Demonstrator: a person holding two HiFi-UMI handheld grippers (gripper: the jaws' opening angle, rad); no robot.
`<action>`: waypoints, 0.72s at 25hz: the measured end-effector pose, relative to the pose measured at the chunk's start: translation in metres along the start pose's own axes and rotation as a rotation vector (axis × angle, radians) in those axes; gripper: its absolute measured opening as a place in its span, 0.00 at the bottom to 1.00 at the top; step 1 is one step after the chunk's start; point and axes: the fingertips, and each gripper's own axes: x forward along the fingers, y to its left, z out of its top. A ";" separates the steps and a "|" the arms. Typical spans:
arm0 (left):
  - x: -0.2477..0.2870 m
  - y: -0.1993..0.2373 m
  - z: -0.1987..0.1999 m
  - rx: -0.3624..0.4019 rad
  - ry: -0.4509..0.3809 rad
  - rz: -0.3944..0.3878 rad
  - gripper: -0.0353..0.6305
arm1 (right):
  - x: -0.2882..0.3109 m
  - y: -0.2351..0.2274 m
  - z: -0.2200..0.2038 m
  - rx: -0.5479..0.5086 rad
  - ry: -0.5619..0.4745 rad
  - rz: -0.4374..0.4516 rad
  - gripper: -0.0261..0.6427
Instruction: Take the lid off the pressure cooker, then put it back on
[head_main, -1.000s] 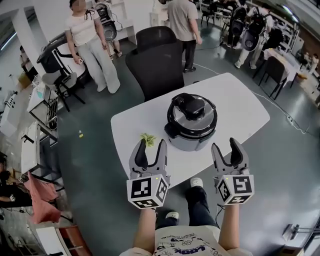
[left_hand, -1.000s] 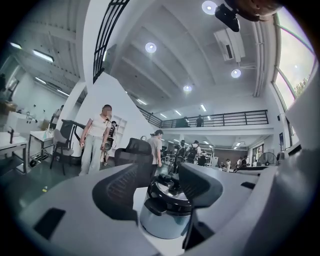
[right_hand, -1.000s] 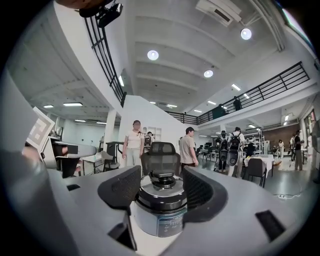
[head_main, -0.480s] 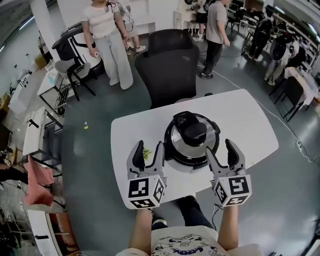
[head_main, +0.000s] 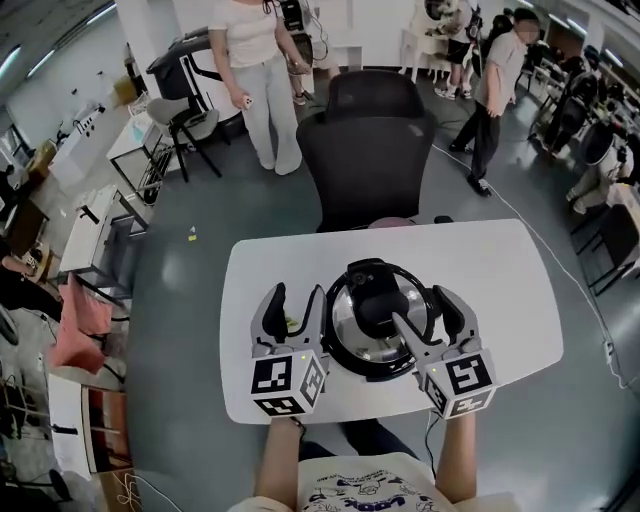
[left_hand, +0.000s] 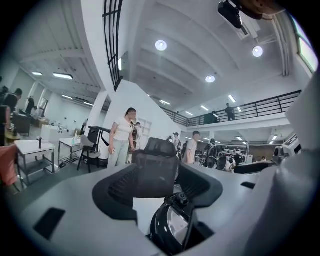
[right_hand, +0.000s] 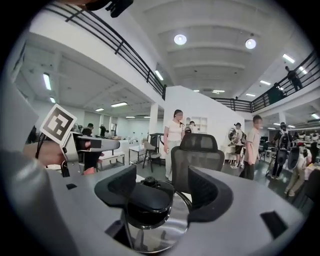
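Between the right claw's (right_hand: 165, 192) wide, just-opening jaws, the lid handle (right_hand: 145, 202); left claw (left_hand: 157, 185) wide alongside.

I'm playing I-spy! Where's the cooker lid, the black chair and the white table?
cooker lid (head_main: 374, 300), head view, on its black handle.
black chair (head_main: 368, 160), head view, on the backrest.
white table (head_main: 500, 270), head view, on its bare top.

Green scrap (head_main: 291, 322) beside left tool (head_main: 297, 297) too small to identify; pressure cooker (right_hand: 155, 225) base cut off, right gripper view.
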 end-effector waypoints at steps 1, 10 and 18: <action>0.003 0.001 -0.001 -0.002 -0.003 0.019 0.43 | 0.006 -0.002 0.000 0.000 -0.003 0.028 0.55; 0.013 0.012 -0.033 -0.055 0.026 0.172 0.43 | 0.037 -0.011 -0.014 -0.070 0.043 0.280 0.56; 0.001 0.029 -0.073 -0.174 0.090 0.235 0.43 | 0.046 0.004 -0.028 -0.115 0.099 0.475 0.57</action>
